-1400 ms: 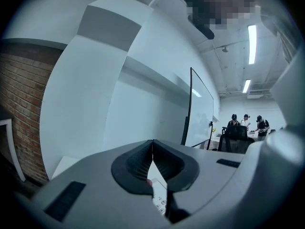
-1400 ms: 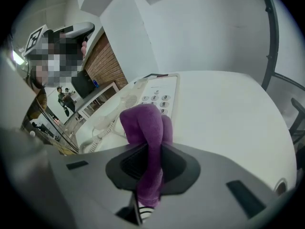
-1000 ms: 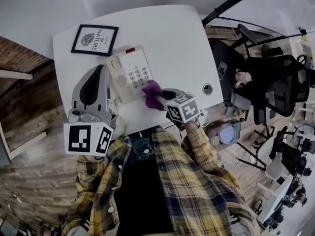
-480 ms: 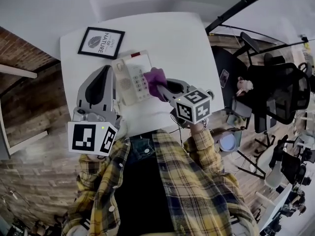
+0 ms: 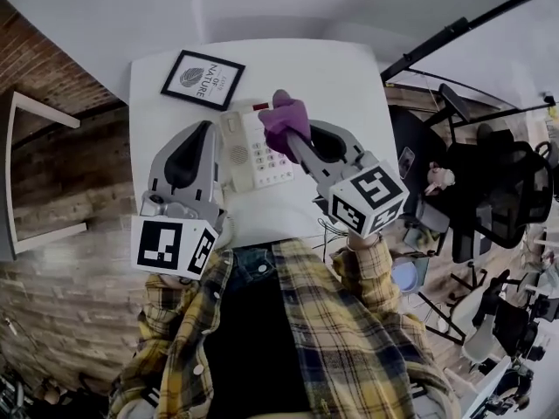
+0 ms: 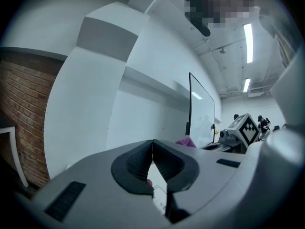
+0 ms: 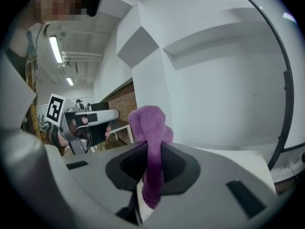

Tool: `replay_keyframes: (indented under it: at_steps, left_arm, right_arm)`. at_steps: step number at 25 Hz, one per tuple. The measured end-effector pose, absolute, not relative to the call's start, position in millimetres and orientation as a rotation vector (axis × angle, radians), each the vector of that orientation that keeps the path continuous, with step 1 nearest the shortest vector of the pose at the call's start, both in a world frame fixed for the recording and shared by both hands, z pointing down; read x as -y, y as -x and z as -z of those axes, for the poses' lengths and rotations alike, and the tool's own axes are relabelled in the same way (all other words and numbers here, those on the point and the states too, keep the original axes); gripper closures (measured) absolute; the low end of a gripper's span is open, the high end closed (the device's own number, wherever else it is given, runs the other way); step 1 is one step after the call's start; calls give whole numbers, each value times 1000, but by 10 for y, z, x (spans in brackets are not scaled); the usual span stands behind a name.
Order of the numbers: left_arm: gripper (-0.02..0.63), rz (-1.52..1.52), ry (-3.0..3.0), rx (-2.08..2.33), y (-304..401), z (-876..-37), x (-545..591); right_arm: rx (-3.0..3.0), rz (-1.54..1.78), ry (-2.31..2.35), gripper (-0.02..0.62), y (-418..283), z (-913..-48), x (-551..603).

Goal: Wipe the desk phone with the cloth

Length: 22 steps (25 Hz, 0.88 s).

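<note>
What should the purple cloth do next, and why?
Probably press the purple cloth down and pull it toward the person across the desk phone. The right gripper is shut on it and holds it over the phone's far end, while the keys nearer the person lie uncovered. The left gripper is shut.

Left gripper (image 6: 152, 144) jaws meet at the tips with nothing between, a sliver of desk phone (image 6: 159, 195) below them, purple cloth (image 6: 186, 141) peeking just beyond, right gripper (image 6: 242, 130) further right, brick wall (image 6: 24, 123) at left.
</note>
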<state>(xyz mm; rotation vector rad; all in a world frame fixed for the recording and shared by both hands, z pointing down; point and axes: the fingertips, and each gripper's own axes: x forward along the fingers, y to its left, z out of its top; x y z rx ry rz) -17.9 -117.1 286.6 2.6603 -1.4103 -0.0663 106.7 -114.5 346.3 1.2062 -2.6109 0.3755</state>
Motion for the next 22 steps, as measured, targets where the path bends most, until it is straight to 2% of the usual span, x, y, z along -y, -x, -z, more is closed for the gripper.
replay_keyframes:
  at_steps: [7,22]
  left_arm:
    - [591,59,-2653,1457,284,-2829,1116]
    - [591,71,-2621,1509,430,-2820,1050]
  right_arm:
    - [2723,-247,-1139,532,-787,-3091,1115]
    - [2778,-211,-1037,532,-518,-3032,978]
